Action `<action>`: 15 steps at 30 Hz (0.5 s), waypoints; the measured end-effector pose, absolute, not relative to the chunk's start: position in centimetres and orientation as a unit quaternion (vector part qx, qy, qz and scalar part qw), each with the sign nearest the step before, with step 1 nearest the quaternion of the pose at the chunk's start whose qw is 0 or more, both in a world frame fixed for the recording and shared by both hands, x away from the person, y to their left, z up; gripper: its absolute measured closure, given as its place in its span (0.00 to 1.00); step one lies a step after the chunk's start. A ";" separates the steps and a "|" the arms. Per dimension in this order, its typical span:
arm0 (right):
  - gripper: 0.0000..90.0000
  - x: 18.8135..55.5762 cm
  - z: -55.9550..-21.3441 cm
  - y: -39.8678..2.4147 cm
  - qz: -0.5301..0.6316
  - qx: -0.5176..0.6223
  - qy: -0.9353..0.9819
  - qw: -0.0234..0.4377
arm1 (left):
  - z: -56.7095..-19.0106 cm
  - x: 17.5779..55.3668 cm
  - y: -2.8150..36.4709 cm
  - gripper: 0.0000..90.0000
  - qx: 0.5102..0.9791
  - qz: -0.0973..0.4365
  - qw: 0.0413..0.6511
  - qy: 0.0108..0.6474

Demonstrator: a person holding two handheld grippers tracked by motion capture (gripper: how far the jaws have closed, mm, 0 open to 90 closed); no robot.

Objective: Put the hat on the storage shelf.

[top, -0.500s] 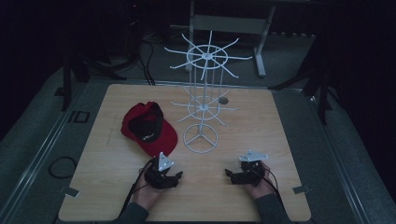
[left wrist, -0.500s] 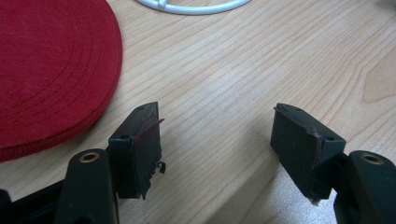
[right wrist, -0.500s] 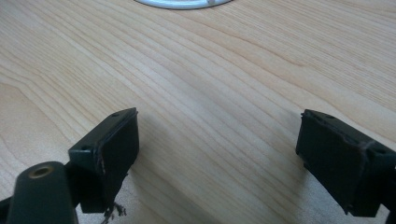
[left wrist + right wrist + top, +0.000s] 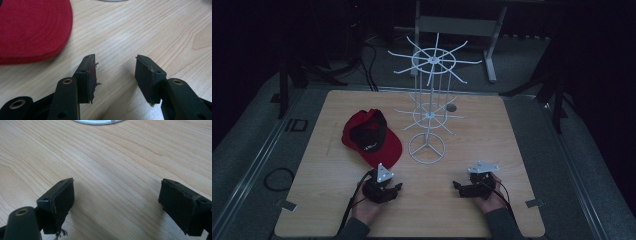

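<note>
A red cap (image 4: 372,136) with a black lining lies upside down on the wooden table (image 4: 492,130), left of centre. Its brim (image 4: 32,30) fills the upper left of the left gripper view. A white wire display rack (image 4: 428,100) stands upright at the table's middle on a ring base (image 4: 426,148), whose edge (image 4: 97,121) shows at the top of the right gripper view. My left gripper (image 4: 396,188) rests low near the front edge, just below the cap, open and empty (image 4: 116,67). My right gripper (image 4: 457,186) sits to the right, open wider (image 4: 116,192), nothing between its jaws.
A small dark round spot (image 4: 451,107) sits on the table behind the rack. Dark stands and cables (image 4: 362,55) surround the table's far side. A cable loop (image 4: 277,178) lies on the floor at the left.
</note>
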State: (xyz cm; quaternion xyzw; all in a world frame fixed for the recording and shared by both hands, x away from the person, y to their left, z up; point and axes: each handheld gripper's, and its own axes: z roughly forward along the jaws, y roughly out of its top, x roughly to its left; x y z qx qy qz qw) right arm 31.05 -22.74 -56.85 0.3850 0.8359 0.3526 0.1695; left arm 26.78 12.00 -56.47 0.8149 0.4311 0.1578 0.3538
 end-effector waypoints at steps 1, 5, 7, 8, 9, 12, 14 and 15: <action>0.15 31.1 -56.9 -22.7 0.353 0.385 0.836 0.169 | -56.5 26.8 12.0 0.58 0.815 0.158 0.354 0.431; 0.15 31.0 -56.8 -22.7 0.353 0.385 0.836 0.169 | -56.3 26.4 13.2 0.59 0.804 0.156 0.346 0.457; 0.15 31.1 -56.9 -22.7 0.353 0.385 0.836 0.170 | -56.2 26.4 13.8 0.59 0.797 0.149 0.351 0.469; 0.15 31.1 -56.9 -22.7 0.353 0.384 0.836 0.170 | -56.1 26.4 14.0 0.60 0.795 0.150 0.352 0.472; 0.15 31.1 -56.9 -22.7 0.353 0.385 0.836 0.170 | -56.1 26.4 14.2 0.60 0.792 0.150 0.351 0.476; 0.15 31.1 -56.9 -22.7 0.353 0.384 0.836 0.170 | -55.9 26.6 14.8 0.60 0.782 0.154 0.352 0.491; 0.15 31.1 -56.9 -22.7 0.353 0.384 0.836 0.170 | -55.8 26.8 15.2 0.60 0.777 0.154 0.351 0.499; 0.15 31.1 -56.9 -22.7 0.353 0.384 0.836 0.170 | -55.8 26.9 15.4 0.60 0.774 0.155 0.351 0.503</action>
